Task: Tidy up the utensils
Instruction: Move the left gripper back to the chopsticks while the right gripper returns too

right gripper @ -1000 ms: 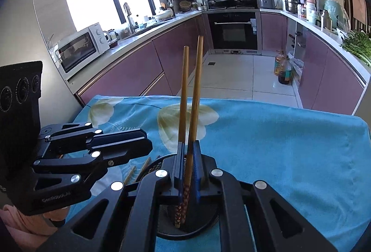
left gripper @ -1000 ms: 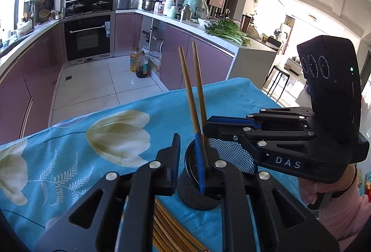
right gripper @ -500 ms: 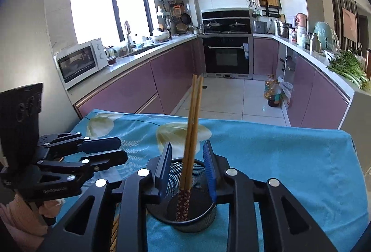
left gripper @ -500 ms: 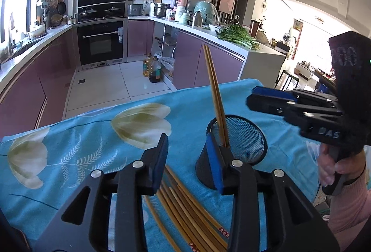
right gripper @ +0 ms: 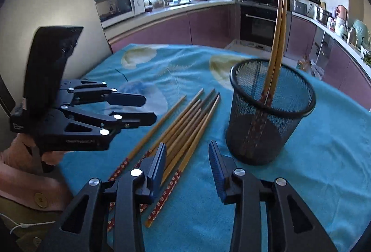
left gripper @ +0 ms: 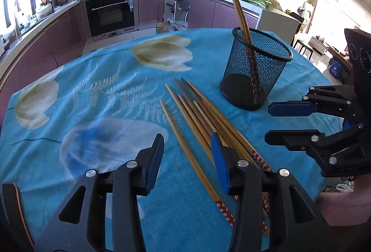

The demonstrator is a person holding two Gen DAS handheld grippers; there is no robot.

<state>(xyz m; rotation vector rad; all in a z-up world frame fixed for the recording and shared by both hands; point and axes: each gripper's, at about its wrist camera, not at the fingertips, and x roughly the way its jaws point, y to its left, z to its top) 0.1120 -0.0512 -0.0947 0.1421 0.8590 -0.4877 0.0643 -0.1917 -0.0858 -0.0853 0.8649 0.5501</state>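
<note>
Chopsticks (left gripper: 201,117) lie loose in a bundle on the table (left gripper: 97,94), which carries a blue flowered cloth, just beside a black mesh cup (left gripper: 255,71). Two further chopsticks (right gripper: 276,43) stand in the cup, patterned ends down, plain tips up, leaning against the rim. The left wrist view shows the bundle running from its tapered tips near the cup back toward the camera, with the red patterned ends nearest the lens; one stick lies slightly apart from the rest. The right wrist view alone shows a window, a microwave (right gripper: 116,5) and a pink sleeve behind the other tool. The left hand-held gripper (left gripper: 187,159) has just been opening; its jaws stand moderately apart above the bundle, pads touching nothing. The right hand-held gripper (right gripper: 187,166) has likewise just been opening and hangs partly spread, empty, above the patterned ends beside the cup.
</note>
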